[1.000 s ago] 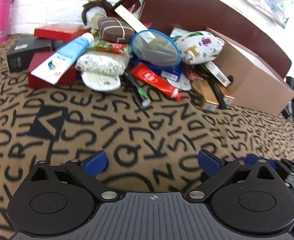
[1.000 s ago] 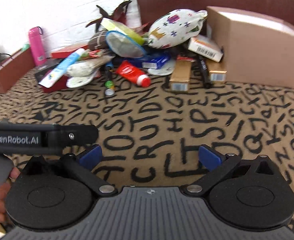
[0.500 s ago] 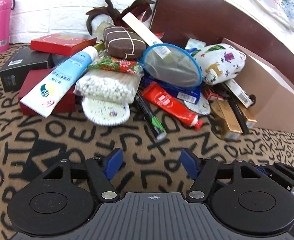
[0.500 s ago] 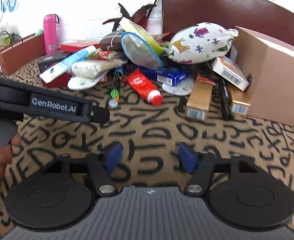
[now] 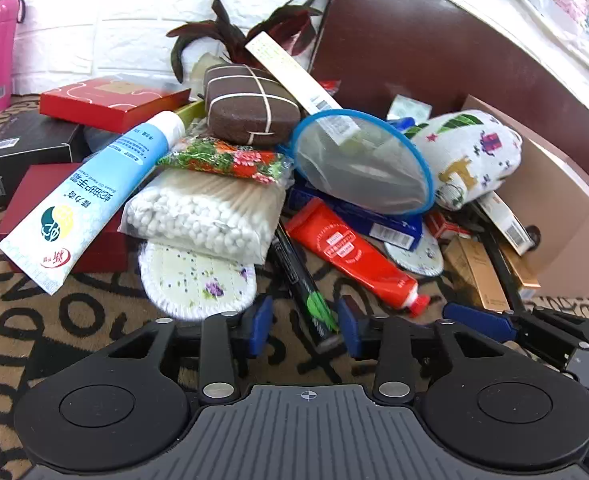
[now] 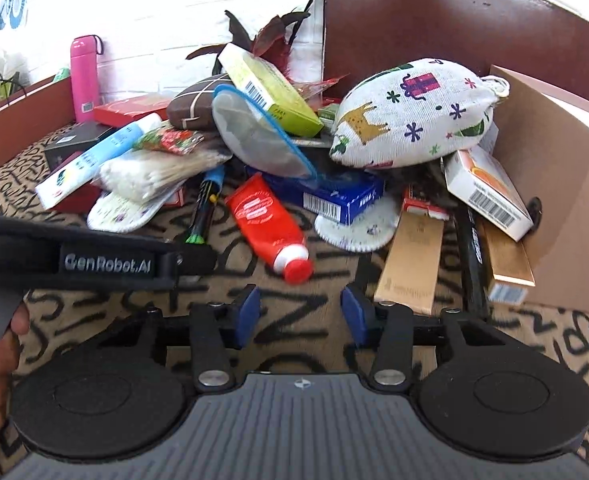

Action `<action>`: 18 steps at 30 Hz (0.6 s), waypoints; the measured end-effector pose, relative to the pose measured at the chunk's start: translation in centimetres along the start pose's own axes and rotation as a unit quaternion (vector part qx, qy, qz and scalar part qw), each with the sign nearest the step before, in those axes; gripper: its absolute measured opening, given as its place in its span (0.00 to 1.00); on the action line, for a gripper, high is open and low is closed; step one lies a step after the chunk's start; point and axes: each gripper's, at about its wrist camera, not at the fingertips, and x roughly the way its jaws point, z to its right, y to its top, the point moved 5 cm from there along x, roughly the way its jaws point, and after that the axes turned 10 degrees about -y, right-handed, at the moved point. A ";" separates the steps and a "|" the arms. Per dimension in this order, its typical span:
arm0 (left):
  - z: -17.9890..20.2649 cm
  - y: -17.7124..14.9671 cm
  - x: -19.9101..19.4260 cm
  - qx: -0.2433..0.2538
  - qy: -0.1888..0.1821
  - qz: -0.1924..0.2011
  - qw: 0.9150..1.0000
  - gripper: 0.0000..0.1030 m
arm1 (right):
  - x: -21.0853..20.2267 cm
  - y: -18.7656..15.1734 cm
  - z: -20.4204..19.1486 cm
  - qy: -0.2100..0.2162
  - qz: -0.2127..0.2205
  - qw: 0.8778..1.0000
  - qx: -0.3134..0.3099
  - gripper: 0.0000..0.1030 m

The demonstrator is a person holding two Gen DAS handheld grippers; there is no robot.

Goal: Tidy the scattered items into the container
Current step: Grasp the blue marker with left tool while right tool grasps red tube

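Note:
A heap of small items lies on a letter-print cloth (image 5: 54,320), beside a cardboard box (image 5: 566,216) (image 6: 554,168) at the right. My left gripper (image 5: 304,326) is at the heap's near edge with its jaws closing. The green tip of a black pen (image 5: 294,276) lies between the blue pads, which do not touch it. My right gripper (image 6: 300,312) is also closing, with nothing between its pads. The cap of a red tube (image 6: 266,224) lies just ahead of it. A printed pouch (image 6: 414,120) leans on the box.
A blue-white tube (image 5: 90,196), a bag of cotton swabs (image 5: 206,216), a blue-rimmed mesh pouch (image 5: 362,164) and a gold box (image 6: 412,256) crowd the heap. A pink bottle (image 6: 82,76) stands by the white wall. A dark brown panel (image 5: 434,48) rises behind.
Both grippers have moved forward to the near edge of the heap, and both pairs of jaws have narrowed from wide open. The pen tip now lies between the left pads.

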 end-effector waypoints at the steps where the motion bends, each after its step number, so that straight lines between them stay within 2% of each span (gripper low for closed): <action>1: -0.1 0.0 0.1 0.001 0.001 0.000 1.000 0.38 | 0.4 0.3 0.0 0.001 0.001 1.000 0.001 0.49; 2: -0.1 0.1 0.2 0.004 0.003 0.000 1.000 0.32 | 0.7 0.4 0.0 0.002 0.001 1.000 0.001 0.48; 3: -0.2 0.1 0.3 0.006 0.006 0.000 1.000 0.21 | 1.0 0.6 0.0 0.003 0.002 1.000 -0.001 0.48; 4: -0.3 0.1 0.3 0.005 0.008 0.000 1.000 0.18 | 1.3 0.8 -0.1 0.004 0.003 1.000 -0.004 0.45; 6: -0.6 0.1 0.3 0.002 0.004 -0.002 1.000 0.16 | 1.6 1.1 -0.5 0.008 0.004 1.000 -0.015 0.38; 7: -0.7 0.1 0.2 0.004 0.003 -0.003 1.000 0.15 | 1.5 1.1 -0.6 0.011 0.006 1.000 -0.019 0.29; 12: -0.1 -1.0 -0.9 0.022 0.002 -0.018 1.000 0.14 | 0.5 0.5 -1.0 0.017 0.003 1.000 -0.020 0.24; 13: 0.1 -1.4 -1.4 0.024 -0.001 -0.021 0.999 0.13 | -0.1 0.1 -1.0 0.019 0.000 1.000 -0.017 0.18; 18: 1.4 -4.2 -4.3 0.038 -0.018 -0.043 0.998 0.11 | -4.1 -2.5 -0.3 0.023 -0.017 1.000 0.005 0.18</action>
